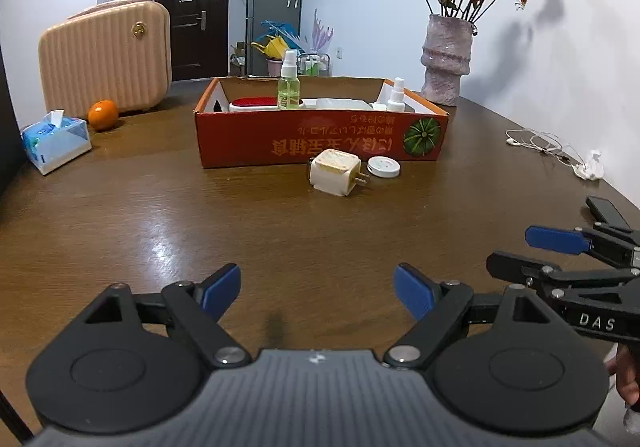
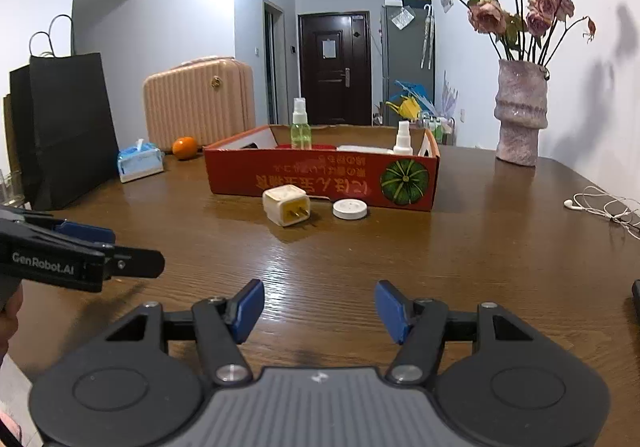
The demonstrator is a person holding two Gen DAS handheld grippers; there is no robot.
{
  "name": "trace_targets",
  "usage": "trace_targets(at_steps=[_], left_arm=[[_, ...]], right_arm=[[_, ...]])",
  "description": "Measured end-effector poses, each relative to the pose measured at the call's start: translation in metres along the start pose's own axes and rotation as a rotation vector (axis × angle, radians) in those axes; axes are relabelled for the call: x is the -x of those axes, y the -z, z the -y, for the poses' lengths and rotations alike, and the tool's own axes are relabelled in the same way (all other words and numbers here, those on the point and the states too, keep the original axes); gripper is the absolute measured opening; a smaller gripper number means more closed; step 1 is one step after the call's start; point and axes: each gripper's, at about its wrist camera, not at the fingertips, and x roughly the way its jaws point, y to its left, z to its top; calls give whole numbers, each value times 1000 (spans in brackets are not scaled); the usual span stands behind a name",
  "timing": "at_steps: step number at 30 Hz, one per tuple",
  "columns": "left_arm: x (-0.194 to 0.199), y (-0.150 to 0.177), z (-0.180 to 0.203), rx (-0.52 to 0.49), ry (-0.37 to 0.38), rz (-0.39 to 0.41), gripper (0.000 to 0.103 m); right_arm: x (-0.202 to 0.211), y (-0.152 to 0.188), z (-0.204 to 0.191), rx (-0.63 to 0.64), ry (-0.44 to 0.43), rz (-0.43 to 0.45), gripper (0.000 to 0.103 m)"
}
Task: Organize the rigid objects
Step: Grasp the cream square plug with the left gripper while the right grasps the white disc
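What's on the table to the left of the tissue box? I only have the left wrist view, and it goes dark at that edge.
Observer: A black paper bag with loop handles stands upright there, just left of the tissue box.
Operator: And the right gripper? I only see it side-on.
Observer: The right gripper is open. Its blue fingers are spread wide with nothing between them, and they point toward the charger lying in front of the red box.
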Motion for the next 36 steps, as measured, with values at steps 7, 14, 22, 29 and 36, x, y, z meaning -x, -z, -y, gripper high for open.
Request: trace_targets(at_steps=[7,14,22,29,36], left_arm=[[-58,-46,6,-82,23,36,86],[-137,-86,8,-130,62,-15,79],[-164,-88,-11,-41,126,-67,49],[-154,-86,-13,-57,91,-35,42],[-152,-85,-10,-72,79,-36,42]], right_arm=[[-33,-26,20,-9,27,-18,61],[-103,-66,46,-38,55,-83,61],[-169,-84,47,-40,14,-166,57],[-202,-87,34,-27,15,-202,47],[-199,-85,24,27,39,-185,39]])
